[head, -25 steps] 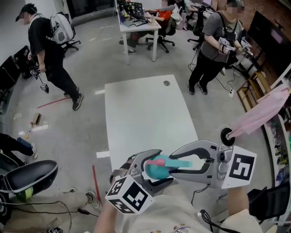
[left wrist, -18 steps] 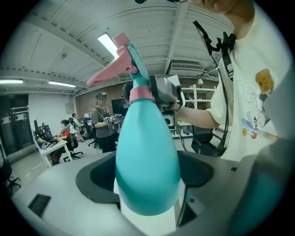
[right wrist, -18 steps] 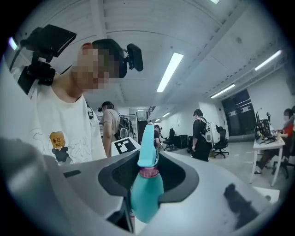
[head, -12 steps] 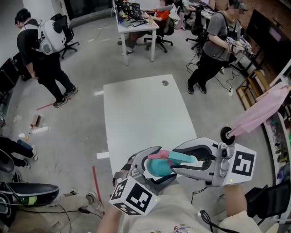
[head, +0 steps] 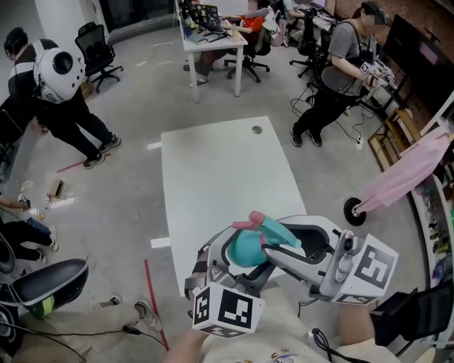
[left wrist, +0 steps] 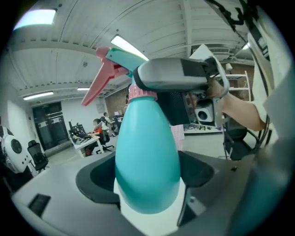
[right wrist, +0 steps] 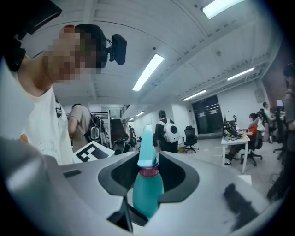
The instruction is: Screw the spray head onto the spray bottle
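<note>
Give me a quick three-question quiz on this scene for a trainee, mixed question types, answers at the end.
1. True or false: the left gripper is shut on the teal body of the spray bottle.
2. What does the right gripper clamp? A: the bottle's base. B: the spray head. C: nothing.
3. Fill in: the trigger is coloured ____.

Key: 1 true; 2 B; 3 pink.

Open-plan office or lab: white desks point(head: 227, 184), swivel chairs point(head: 96, 44), laptop point(head: 210, 14), bare concrete floor point(head: 128, 177).
</note>
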{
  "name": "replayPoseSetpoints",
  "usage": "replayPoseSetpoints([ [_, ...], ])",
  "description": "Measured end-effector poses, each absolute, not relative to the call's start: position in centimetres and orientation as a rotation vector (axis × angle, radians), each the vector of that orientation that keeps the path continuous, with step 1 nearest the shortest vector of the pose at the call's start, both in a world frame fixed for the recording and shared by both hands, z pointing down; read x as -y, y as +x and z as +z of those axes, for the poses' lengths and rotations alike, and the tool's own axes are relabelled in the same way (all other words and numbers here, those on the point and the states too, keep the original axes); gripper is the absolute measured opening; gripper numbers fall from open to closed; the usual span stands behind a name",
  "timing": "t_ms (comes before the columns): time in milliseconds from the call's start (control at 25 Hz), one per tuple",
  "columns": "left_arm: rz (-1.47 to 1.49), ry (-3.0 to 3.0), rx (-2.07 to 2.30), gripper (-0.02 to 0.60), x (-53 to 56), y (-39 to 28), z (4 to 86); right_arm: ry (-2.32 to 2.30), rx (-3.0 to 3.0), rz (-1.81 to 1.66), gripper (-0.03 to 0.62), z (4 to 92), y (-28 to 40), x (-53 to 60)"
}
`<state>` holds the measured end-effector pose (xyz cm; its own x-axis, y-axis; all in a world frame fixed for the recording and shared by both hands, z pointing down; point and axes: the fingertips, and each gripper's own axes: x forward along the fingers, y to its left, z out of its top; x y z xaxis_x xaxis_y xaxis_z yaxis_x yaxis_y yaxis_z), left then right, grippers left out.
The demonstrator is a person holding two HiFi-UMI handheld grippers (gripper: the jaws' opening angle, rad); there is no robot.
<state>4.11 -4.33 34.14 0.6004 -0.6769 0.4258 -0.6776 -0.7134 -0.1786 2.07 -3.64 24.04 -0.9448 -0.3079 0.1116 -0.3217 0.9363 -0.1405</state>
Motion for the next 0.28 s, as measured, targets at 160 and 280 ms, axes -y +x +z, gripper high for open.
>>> replayPoseSetpoints([
  [160, 0.736, 2.715, 1.342, 0.403, 5.6, 3.6, 34.5, 0.798, 2.948, 0.282, 0.130, 24.3, 2.0, 5.0],
  [280, 0.745, 2.665, 1.417, 0.403, 6.2, 3.2, 35.0, 0.994, 2.877, 0.265, 0.130, 24.8, 1.5, 5.4],
])
